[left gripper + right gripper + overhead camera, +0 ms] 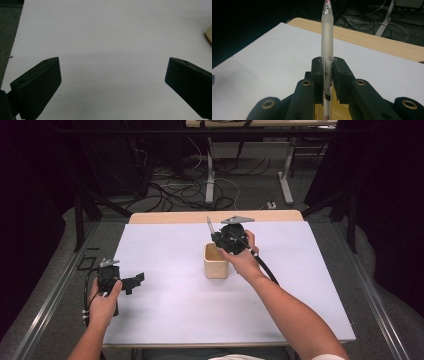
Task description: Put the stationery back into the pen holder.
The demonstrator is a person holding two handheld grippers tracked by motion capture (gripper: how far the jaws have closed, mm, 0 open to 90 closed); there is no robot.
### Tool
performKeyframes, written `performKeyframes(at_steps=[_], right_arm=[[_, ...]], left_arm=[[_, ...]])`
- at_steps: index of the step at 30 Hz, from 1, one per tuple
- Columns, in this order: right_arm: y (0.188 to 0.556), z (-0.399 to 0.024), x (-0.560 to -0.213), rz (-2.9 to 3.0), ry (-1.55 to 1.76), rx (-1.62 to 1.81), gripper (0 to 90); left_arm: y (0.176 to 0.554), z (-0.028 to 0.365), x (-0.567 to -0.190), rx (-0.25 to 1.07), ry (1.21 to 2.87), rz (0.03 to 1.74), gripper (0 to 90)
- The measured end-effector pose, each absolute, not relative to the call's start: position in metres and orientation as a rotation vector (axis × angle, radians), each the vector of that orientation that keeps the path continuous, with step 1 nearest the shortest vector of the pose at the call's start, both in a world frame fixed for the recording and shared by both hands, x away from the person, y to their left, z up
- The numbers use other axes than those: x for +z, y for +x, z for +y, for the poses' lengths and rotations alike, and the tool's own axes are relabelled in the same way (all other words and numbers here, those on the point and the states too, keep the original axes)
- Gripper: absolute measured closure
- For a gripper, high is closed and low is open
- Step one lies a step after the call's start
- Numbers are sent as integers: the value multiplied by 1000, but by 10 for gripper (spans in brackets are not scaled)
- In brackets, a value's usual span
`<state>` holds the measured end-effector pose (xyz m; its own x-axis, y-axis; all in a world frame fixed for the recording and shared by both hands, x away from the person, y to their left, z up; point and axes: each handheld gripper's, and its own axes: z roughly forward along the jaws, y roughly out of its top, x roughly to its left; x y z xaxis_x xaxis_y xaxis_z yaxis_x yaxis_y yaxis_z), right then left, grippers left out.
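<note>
Right gripper view is showing the right claw [328, 75] clenching a clear pen [327, 50] between its pads, the frosted grip and tip rising above the jaws and the lower barrel running down toward a pale wooden surface underneath. From the high view, the right claw [216, 237] is hanging just over a small wooden cup [216, 261] near the middle of the white desk [165, 295], with the pen [210, 225] sticking up and leaning slightly away from the person. The step in hand is, by judgement, lowering the pen's bottom end into the cup. Doing it well is meaning keeping the barrel nearly upright, centring its lower end over the cup's mouth rather than its rim, and coming down slowly so the light cup is not getting knocked or dragged. The pads should be staying pressed until the pen's end is resting inside; letting go early is risking the pen tipping out over the wall. The left claw [131, 283] is resting well apart near the desk's left edge, and the left gripper view is showing it released, jaws spread with bare desk between them.
</note>
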<state>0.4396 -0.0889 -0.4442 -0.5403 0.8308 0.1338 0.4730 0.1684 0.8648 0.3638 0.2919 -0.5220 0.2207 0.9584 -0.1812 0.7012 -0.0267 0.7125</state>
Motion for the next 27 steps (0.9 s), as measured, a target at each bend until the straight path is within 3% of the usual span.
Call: performKeyframes(at_steps=[27], right_arm=[[428,-85,-479,2178,1158,1221,798]], left_arm=[[363,291,-522,474,1792,1538,5]])
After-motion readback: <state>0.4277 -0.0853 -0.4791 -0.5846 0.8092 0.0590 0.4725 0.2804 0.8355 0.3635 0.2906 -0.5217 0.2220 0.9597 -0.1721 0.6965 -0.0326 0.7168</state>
